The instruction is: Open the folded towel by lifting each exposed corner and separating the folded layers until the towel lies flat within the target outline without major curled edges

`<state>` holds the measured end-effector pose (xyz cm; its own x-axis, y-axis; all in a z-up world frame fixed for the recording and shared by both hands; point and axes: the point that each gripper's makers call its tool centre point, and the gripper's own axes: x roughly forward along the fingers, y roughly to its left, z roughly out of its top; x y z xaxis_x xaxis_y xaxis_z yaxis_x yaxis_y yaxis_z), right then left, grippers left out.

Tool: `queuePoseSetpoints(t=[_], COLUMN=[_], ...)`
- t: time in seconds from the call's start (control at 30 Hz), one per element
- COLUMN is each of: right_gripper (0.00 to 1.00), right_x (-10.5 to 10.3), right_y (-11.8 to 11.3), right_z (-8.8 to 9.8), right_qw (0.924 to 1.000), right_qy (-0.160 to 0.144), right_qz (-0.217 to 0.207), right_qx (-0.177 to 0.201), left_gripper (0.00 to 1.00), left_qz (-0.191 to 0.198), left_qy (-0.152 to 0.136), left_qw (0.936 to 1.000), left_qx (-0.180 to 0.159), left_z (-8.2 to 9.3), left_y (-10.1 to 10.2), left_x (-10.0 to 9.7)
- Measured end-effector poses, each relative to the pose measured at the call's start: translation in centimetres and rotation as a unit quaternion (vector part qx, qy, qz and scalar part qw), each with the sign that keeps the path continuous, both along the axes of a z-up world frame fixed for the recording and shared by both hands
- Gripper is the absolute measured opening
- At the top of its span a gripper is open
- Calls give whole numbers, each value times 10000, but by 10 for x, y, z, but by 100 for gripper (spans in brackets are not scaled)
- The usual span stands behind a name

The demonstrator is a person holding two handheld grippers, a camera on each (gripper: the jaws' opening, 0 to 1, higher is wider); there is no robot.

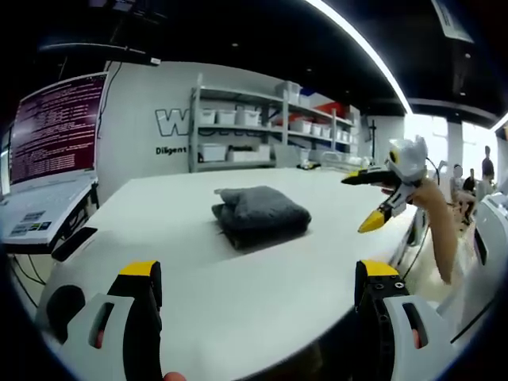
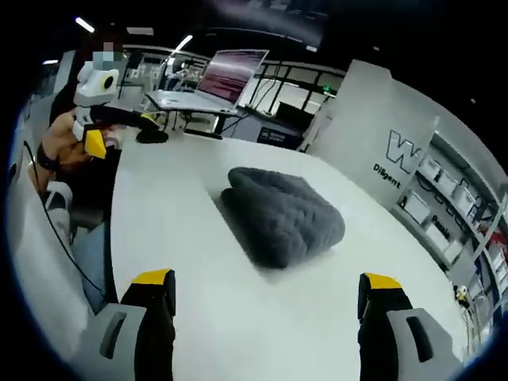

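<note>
Nearest in the left gripper view, the left tool (image 1: 258,282) stands with its two yellow-tipped jaws wide apart and nothing between them, low over the near edge of the white surface (image 1: 238,302). Likewise in the right gripper view, the right tool (image 2: 266,287) has its jaws spread and empty above the same surface (image 2: 182,238). Beyond the jaws in both views lies the dark grey towel (image 1: 260,215), folded into a thick bundle and resting near the middle of the surface, well apart from either tool; in the right gripper view the towel (image 2: 282,213) shows its plush, ribbed top and a rounded fold along one side. Off to the right of the left gripper view the right tool (image 1: 379,198) hangs in the air beside the surface's far edge, its jaws parted, with a person's forearm (image 1: 440,230) below it. At the upper left of the right gripper view the left tool (image 2: 119,127) appears, held by a hand (image 2: 67,147). Farther back stand a laptop (image 2: 210,83) with a lit screen, a monitor (image 1: 55,127), and shelves (image 1: 254,127) of white bins against a wall
</note>
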<state>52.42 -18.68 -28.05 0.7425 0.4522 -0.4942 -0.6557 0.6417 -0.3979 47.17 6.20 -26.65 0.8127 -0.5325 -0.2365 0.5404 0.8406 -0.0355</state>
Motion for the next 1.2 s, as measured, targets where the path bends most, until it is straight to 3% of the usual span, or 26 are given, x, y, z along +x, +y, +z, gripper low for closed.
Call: queuePoseSetpoints(t=[0.3,0.57,0.8,0.97,1.2], right_gripper=[93,86,81,79,69], right_x=[26,45,60,71,91], right_y=[38,83,118,135,152], right_z=[-3,3,16,19,9], right_qw=[9982,9938,9910,9875,9866], right_qy=[-6,-420,-852,-1155,-1169], right_qz=[496,895,963,961,977], right_qx=[-345,-509,-374,-473,-591], left_gripper=[99,99,99,99,99], left_qz=[-15,24,56,71,73], left_qy=[0,11,1,-20,-36], left_qw=[10000,10000,10000,10000,10000], left_qx=[-4,-12,-8,-24,-42], left_z=[0,-2,-2,-1,0], left_y=[0,2,4,5,5], left_x=[1,1,-1,-2,-4])
